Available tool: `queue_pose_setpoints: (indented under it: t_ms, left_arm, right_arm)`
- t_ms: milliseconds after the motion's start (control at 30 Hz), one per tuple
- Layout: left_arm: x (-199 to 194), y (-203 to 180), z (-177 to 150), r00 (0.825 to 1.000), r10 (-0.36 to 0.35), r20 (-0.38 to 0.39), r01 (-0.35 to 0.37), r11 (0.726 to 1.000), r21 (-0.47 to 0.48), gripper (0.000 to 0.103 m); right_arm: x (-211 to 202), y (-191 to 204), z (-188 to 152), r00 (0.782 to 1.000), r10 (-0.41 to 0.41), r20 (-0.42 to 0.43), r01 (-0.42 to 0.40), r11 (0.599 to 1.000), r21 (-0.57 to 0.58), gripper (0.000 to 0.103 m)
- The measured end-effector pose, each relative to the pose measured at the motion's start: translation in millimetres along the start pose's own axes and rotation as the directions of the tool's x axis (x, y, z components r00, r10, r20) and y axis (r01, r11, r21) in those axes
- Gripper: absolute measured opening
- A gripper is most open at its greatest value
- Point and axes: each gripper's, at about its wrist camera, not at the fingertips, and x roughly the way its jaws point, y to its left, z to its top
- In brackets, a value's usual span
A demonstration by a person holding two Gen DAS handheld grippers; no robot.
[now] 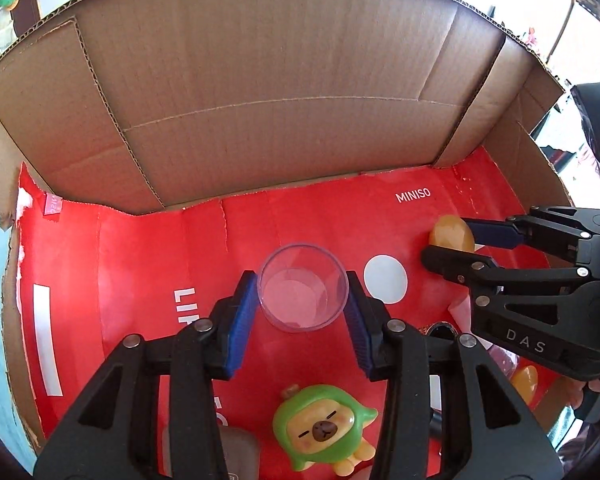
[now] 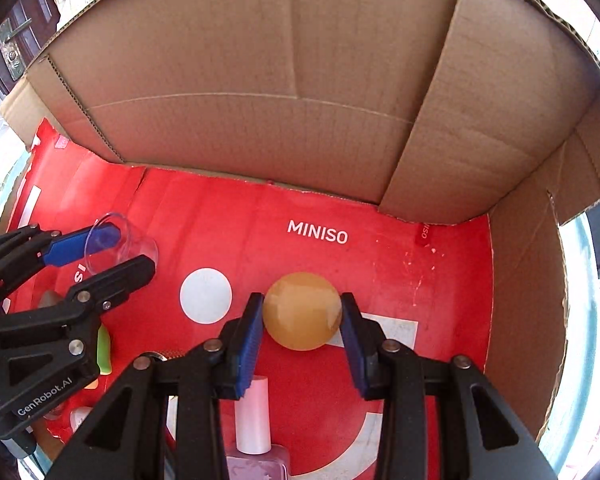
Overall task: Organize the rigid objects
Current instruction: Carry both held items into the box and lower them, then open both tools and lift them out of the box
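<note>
We see a cardboard box (image 1: 260,80) floored with a red MINISO sheet (image 2: 380,240). Our left gripper (image 1: 303,300) clasps a clear plastic cup (image 1: 303,288), seemingly empty, mid-floor, while our right gripper (image 2: 302,320) grips an amber ball (image 2: 302,311) toward the right wall. Near the front edge lie a green-hooded capybara figure (image 1: 324,428) and a pink nail-polish bottle (image 2: 256,432).

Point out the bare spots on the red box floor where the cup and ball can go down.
Bare red floor runs along the back cardboard wall around the MINISO print, and right of the amber ball. Crowded near the cameras: green capybara toy, nail polish bottle.
</note>
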Motion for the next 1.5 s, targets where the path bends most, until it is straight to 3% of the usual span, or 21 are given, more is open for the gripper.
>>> queue_pose_setpoints:
  t_ms: [133,433,533,633,900,1000,1167,1267,1367,1500]
  left_arm:
    - [7,4,5,1.000,0.007,0.000,-0.007,1.000,0.004,0.049]
    - [5,14,-1,1.000,-0.002,0.008,0.003,1.000,-0.012,0.050]
    - [0,16,-2,1.000,0.001,0.019,-0.001,1.000,-0.021,0.067]
    - [-7,18,-4,0.999,-0.009,0.049,0.010,1.000,-0.026,0.068]
    - [-34,19,-9,0.995,-0.007,0.096,0.010,1.000,-0.029,0.068]
    - [-49,18,-13,0.992,-0.014,0.127,0.019,0.999,-0.042,0.073]
    - [-81,15,-21,0.979,0.020,0.204,-0.014,0.999,-0.029,0.074]
    - [-100,15,-28,0.969,0.019,0.247,-0.006,0.999,-0.054,0.079]
    - [-122,11,-40,0.945,0.057,0.321,-0.039,0.997,-0.062,0.088]
    - [-151,9,-53,0.914,0.086,0.397,-0.059,0.995,-0.078,0.091]
  right_arm:
    - [0,1,4,1.000,0.005,0.000,-0.005,1.000,0.005,0.040]
    - [0,-2,0,1.000,0.009,-0.001,-0.009,1.000,0.007,0.040]
    - [1,-5,-1,1.000,0.008,-0.002,-0.008,1.000,0.006,0.040]
    - [-1,-5,0,1.000,0.006,0.000,-0.006,1.000,0.007,0.041]
    - [-17,-4,-4,0.999,-0.003,0.036,0.003,1.000,-0.001,0.055]
    - [-32,-1,-9,0.998,-0.008,0.068,0.009,1.000,-0.011,0.060]
    - [-65,-2,-22,0.990,0.010,0.138,-0.009,1.000,-0.010,0.074]
    - [-88,-6,-31,0.983,0.014,0.185,-0.014,1.000,0.001,0.074]
    - [-113,-4,-44,0.970,0.026,0.243,-0.029,1.000,0.009,0.080]
    - [-148,-1,-62,0.942,0.016,0.335,-0.020,1.000,0.008,0.090]
